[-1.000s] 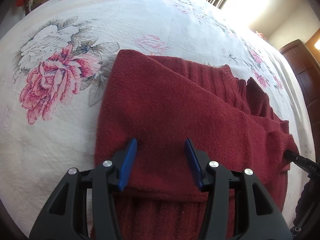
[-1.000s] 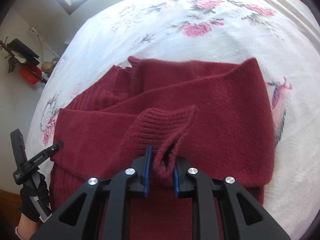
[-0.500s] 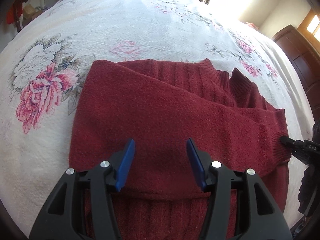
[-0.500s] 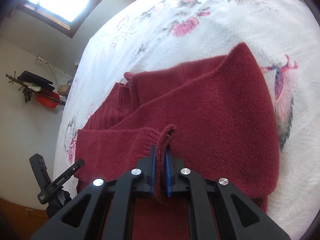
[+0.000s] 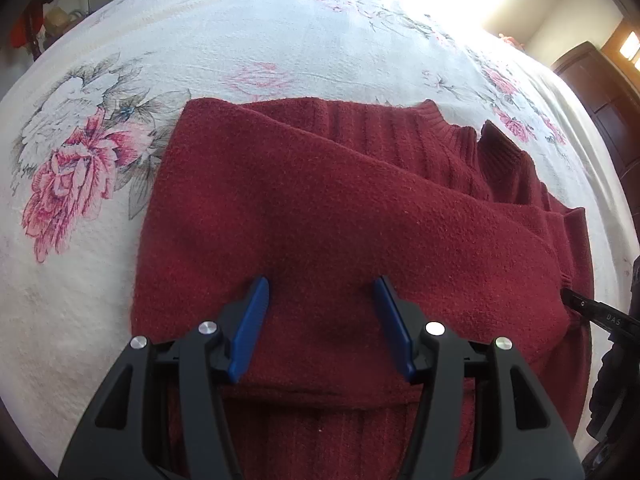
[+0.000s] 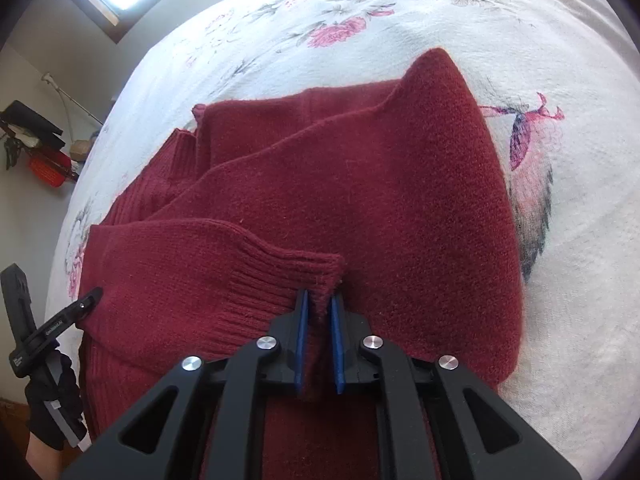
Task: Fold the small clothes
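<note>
Right tongs [image 6: 319, 300] pinch the sweater's [image 6: 360, 184] ribbed cuff [image 6: 280, 280], sleeve stretching leftward.

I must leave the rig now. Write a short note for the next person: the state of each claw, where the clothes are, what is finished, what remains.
Left claw: open, above the sweater, holding nothing.
Right claw: shut on the ribbed sleeve cuff, laid across the body.
The sweater lies on the floral bedspread.
Done: both sleeves are folded across the body.
Left: release the cuff, then probably fold the body in half.
</note>
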A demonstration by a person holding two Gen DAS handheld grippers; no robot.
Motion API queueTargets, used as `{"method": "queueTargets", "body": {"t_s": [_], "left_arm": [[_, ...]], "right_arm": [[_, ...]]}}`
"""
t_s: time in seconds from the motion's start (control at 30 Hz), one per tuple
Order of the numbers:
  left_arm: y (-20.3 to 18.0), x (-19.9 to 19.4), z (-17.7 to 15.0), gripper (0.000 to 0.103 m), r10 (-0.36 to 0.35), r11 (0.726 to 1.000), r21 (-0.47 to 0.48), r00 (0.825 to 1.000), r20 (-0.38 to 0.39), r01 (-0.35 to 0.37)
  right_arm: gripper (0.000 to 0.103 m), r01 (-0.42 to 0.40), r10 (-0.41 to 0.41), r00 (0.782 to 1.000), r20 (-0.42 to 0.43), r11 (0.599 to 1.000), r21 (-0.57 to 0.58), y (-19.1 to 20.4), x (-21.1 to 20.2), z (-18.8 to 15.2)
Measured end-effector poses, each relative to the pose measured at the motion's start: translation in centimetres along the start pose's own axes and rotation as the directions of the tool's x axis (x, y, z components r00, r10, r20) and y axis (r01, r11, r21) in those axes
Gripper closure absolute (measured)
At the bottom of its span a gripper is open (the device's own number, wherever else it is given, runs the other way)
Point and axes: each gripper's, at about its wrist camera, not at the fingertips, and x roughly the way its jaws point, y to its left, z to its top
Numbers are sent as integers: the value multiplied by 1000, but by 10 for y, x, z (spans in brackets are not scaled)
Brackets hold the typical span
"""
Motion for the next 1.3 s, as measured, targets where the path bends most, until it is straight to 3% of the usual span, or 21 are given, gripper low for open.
{"method": "queueTargets", "body": {"t_s": [0.03, 0.1, 0.13, 0.23, 0.37, 0.53, 0.67, 0.8, 0.9, 1.0, 1.1, 1.3], "left_arm": [[0, -4, -1, 48, 8, 1000, 1, 1000, -2, -8], [-1, -19, -8, 48, 23, 1000, 3, 1000, 9, -23], [-1, -28, -15, 47, 19, 1000, 12, 1000, 16, -19], [1, -55, -52, 43, 20, 998, 64, 999, 40, -22], [16, -84, -122, 42, 47, 993, 106, 998, 45, -52], [39, -109, -212, 40, 110, 988, 108, 993, 34, -113], [51, -132, -259, 40, 119, 985, 117, 991, 56, -125], [56, -158, -284, 38, 113, 985, 119, 991, 77, -121], [64, -175, -291, 34, 115, 988, 96, 989, 92, -124], [76, -180, -295, 33, 128, 989, 65, 989, 73, -133], [94, -177, -297, 33, 110, 994, 6, 994, 29, -110], [113, -169, -306, 33, 24, 995, -94, 999, -29, -27]], "right_arm": [[86, -3, 3, 1000, 6, 1000, 6, 1, -6, -1], [66, 4, -4, 999, 38, 1000, 7, 3, -26, -7], [62, 7, -7, 999, 52, 1000, -1, 4, -37, -15], [62, 12, -9, 998, 61, 999, -49, 12, -64, -57], [62, 15, -9, 997, 72, 996, -89, 17, -94, -139], [59, 54, -51, 997, 50, 996, -71, 14, -109, -239], [58, 30, -29, 1000, 10, 999, -45, 5, -116, -288], [58, 23, -21, 999, 36, 999, -46, 0, -142, -308], [51, 14, -12, 998, 67, 999, -30, -10, -163, -312], [50, -5, 5, 997, 79, 1000, 2, -24, -175, -314], [50, -20, 17, 999, 50, 998, 52, -46, -175, -318], [50, -115, 117, 993, -2, 985, 131, -64, -158, -328]]}}
